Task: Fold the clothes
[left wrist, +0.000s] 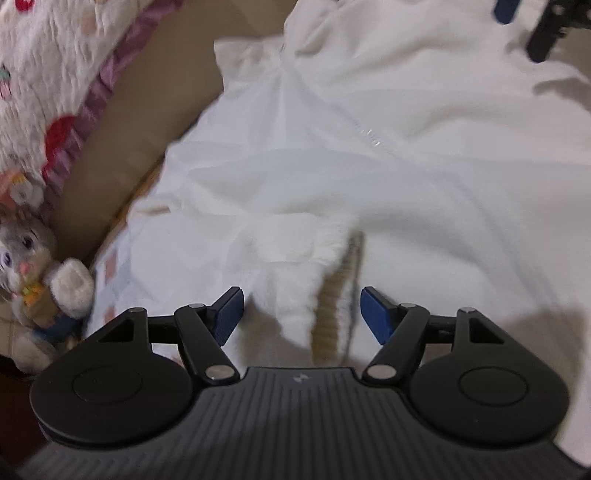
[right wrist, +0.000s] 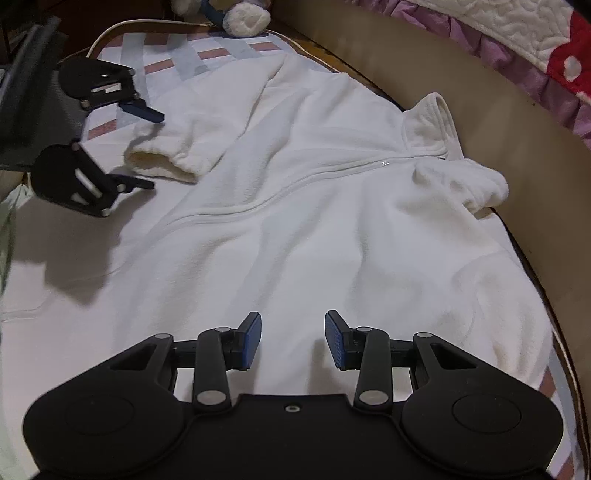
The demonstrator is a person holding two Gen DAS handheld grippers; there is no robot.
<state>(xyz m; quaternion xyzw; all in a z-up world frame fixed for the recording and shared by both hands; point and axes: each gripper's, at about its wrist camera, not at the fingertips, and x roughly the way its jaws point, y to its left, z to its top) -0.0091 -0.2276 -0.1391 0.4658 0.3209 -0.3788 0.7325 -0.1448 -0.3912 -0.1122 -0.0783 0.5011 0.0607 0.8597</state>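
Note:
A white fleece zip jacket point(right wrist: 332, 229) lies spread front-up on the bed, its collar point(right wrist: 432, 122) at the far right. In the left wrist view the jacket point(left wrist: 369, 155) fills the frame. Its sleeve cuff point(left wrist: 291, 295) lies between the blue pads of my left gripper point(left wrist: 301, 314), which is open and not clamped. The right wrist view shows the same left gripper point(right wrist: 151, 147) open around that cuff point(right wrist: 162, 162). My right gripper point(right wrist: 293, 339) hovers open over the jacket's lower part with nothing between its fingers. Part of it point(left wrist: 517, 22) shows at the top right of the left wrist view.
A tan padded bed side point(right wrist: 443, 85) curves along the far edge, under a quilt with a purple ruffle point(right wrist: 517, 37). A plush rabbit point(left wrist: 33, 266) sits left of the sleeve. A patchwork sheet point(right wrist: 184, 55) shows beyond the jacket, with a plush toy point(right wrist: 243, 18) above it.

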